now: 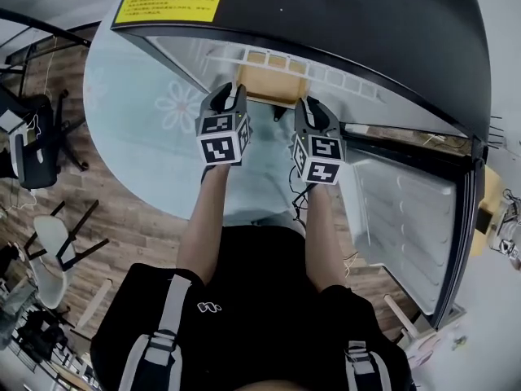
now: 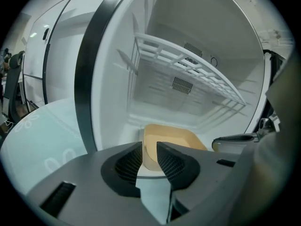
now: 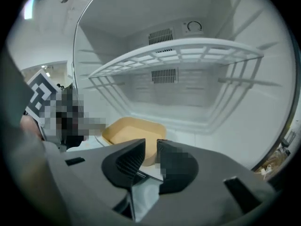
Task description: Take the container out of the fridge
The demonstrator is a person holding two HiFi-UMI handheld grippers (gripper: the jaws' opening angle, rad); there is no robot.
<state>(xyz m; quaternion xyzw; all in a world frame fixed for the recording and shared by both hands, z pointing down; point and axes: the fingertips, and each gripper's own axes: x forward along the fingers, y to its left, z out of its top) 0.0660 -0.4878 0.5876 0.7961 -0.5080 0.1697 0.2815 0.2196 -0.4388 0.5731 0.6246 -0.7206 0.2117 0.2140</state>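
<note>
A shallow tan container point(image 1: 264, 84) sits at the front of the open fridge's white floor point(image 2: 141, 121), under the wire shelf point(image 3: 178, 55). My left gripper point(image 1: 230, 92) is at its near left corner. In the left gripper view, the left gripper point(image 2: 149, 149) is open and the container point(image 2: 174, 138) shows its left wall in the gap, with no pad pressing on it. My right gripper point(image 1: 308, 108) is at the near right corner. In the right gripper view, the right gripper point(image 3: 150, 147) also shows a gap, and the container point(image 3: 131, 128) lies just beyond.
The fridge's black body point(image 1: 326, 15) stands ahead, with its door point(image 1: 407, 218) swung open at the right. A pale blue round surface point(image 1: 138, 112) lies to the left of the fridge. Chairs point(image 1: 32, 145) stand on the wooden floor at the far left.
</note>
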